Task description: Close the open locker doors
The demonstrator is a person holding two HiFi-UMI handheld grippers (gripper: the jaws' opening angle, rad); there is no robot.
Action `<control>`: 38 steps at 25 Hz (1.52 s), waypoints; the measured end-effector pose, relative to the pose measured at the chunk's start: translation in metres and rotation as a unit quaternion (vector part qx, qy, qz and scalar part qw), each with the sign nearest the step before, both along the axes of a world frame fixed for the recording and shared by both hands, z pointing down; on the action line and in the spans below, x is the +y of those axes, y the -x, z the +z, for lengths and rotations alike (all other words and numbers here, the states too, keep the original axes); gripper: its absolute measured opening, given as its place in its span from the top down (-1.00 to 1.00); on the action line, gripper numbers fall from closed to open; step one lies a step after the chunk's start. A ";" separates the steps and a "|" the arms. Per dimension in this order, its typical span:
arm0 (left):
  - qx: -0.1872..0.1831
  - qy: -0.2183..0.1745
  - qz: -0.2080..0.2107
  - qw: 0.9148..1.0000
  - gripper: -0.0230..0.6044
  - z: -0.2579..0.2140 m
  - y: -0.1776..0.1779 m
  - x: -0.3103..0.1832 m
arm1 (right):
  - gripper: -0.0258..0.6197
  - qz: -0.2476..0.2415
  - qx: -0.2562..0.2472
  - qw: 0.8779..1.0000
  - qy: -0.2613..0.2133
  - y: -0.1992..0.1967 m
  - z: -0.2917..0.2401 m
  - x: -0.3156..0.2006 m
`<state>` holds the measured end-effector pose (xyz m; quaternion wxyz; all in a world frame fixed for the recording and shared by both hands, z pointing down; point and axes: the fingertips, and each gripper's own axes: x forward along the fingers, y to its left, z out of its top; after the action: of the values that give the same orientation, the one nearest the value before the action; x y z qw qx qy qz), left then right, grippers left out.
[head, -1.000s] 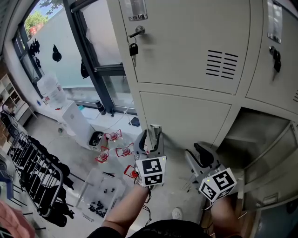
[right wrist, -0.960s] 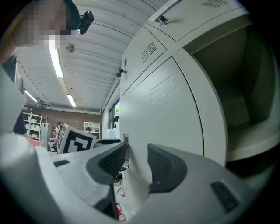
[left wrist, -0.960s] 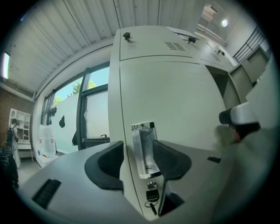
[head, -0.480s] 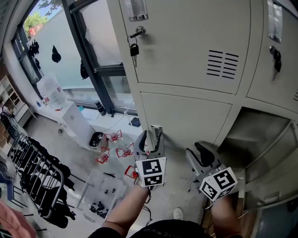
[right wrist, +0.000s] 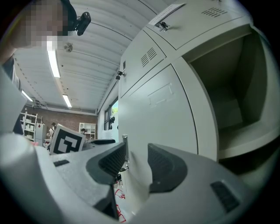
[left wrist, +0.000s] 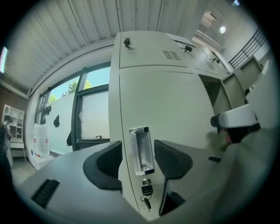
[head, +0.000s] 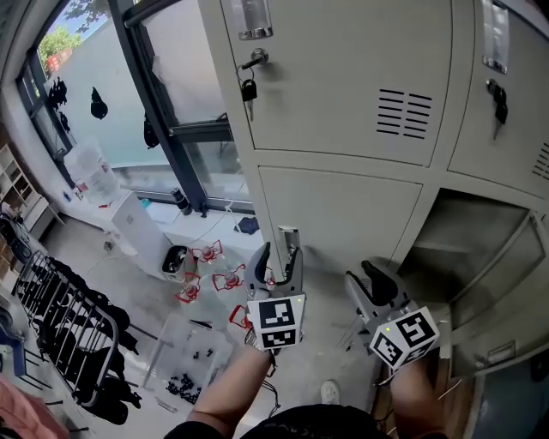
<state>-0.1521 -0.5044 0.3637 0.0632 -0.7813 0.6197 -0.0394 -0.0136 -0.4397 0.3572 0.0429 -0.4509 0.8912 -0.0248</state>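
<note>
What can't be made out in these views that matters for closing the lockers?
- Open door: head view, the right edge cuts off its outer side.
- Open compartment: right gripper view, its lower part is lost in shadow.
- Label holder: head view, cut by the top edge, and the print is too small to read.
- Key: left gripper view, too small to tell whether it is turned.

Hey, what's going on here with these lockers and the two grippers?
A person holds a gripper in each hand in front of grey lockers. The left gripper has just been opening its jaws; they stand either side of the metal handle on the lower-left door, which looks shut, without pressing on it. The right gripper is open and empty. The lower-right locker is open, not yet closed.
</note>
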 end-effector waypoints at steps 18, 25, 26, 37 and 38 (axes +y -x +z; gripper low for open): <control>0.006 -0.001 0.166 0.986 0.21 -0.009 -0.072 0.082 | 0.46 0.126 -0.004 0.992 -0.007 -0.054 -0.004 0.083; 0.006 0.003 0.260 0.966 0.21 -0.003 -0.121 0.131 | 0.46 0.214 -0.007 0.977 -0.004 -0.093 0.003 0.145; 0.005 0.004 0.274 0.962 0.21 -0.002 -0.130 0.139 | 0.46 0.228 -0.009 0.974 -0.004 -0.100 0.004 0.155; 0.009 0.003 0.412 0.911 0.21 -0.004 -0.224 0.231 | 0.46 0.367 -0.007 0.930 -0.010 -0.175 -0.003 0.270; 0.010 0.002 0.420 0.907 0.21 -0.005 -0.231 0.238 | 0.46 0.376 -0.006 0.926 -0.011 -0.182 -0.004 0.278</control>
<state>0.0793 -0.2664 0.3588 0.0662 -0.9698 0.2346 -0.0029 0.1684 -0.1615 0.3530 0.0592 -0.7525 0.6559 0.0005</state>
